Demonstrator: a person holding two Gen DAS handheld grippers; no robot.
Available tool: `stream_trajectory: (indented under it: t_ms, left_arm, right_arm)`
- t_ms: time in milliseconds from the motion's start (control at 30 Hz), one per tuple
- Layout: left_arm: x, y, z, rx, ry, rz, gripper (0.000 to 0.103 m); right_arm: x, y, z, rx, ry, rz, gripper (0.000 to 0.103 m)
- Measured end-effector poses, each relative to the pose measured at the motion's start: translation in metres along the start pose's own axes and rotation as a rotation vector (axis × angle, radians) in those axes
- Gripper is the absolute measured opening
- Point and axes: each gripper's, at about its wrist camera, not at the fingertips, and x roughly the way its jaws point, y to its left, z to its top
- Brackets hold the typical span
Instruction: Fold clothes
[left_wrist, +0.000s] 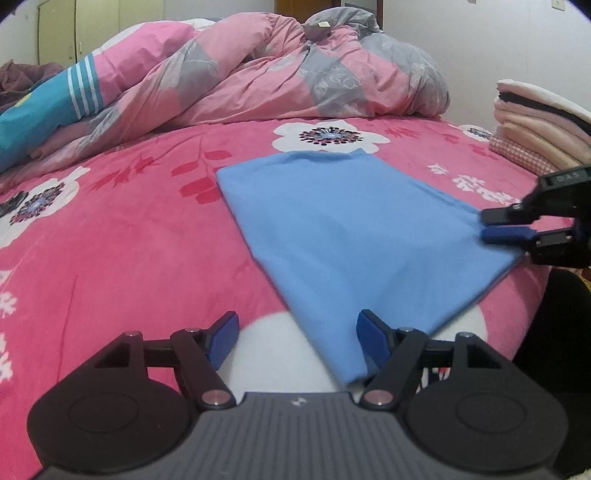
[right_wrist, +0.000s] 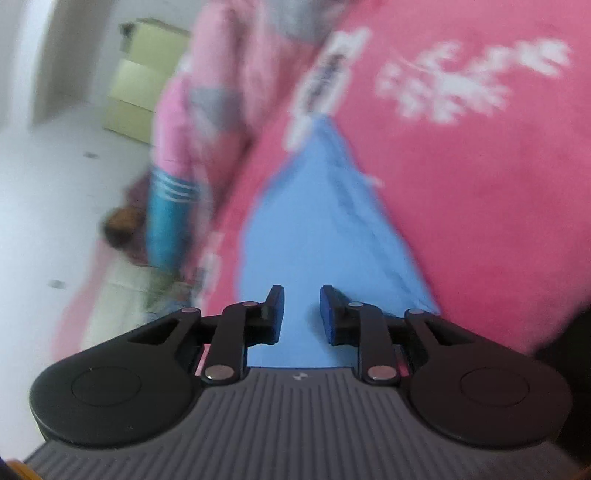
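Note:
A light blue cloth (left_wrist: 351, 229) lies folded flat on the pink flowered bedsheet (left_wrist: 129, 251), one corner pointing toward me. My left gripper (left_wrist: 297, 339) is wide open just above the sheet, and its right finger (left_wrist: 373, 343) touches the cloth's near corner. My right gripper (left_wrist: 493, 225) reaches in from the right at the cloth's right edge, jaws a narrow gap apart. In the blurred right wrist view, the right gripper (right_wrist: 301, 314) is slightly open with the blue cloth (right_wrist: 306, 229) showing between and beyond its fingers.
A crumpled pink and grey quilt (left_wrist: 258, 74) is heaped along the back of the bed, with a teal striped pillow (left_wrist: 44, 110) at the left. A stack of folded pink and cream clothes (left_wrist: 535, 125) sits at the right edge. A dark shape stands beside the bed's right edge.

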Motion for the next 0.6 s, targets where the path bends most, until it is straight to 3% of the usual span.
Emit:
stream_trajectory:
  t_ms: [267, 367, 500, 600]
  left_arm:
    - [-0.006, 0.003, -0.006, -0.013, -0.001, -0.006, 0.075]
    - [-0.007, 0.003, -0.006, -0.015, 0.003, -0.003, 0.075]
    - [-0.008, 0.004, -0.006, -0.027, 0.006, -0.002, 0.076]
    - [-0.008, 0.006, -0.008, -0.039, 0.005, -0.01, 0.076]
  right_arm:
    - [-0.026, 0.006, -0.012, -0.083, -0.049, -0.144, 0.021]
    - [-0.014, 0.024, -0.026, -0.139, 0.007, -0.021, 0.021]
    - [0.047, 0.045, -0.054, -0.168, 0.153, 0.102, 0.021]
    - [0.068, 0.04, -0.067, -0.126, 0.233, 0.088, 0.021]
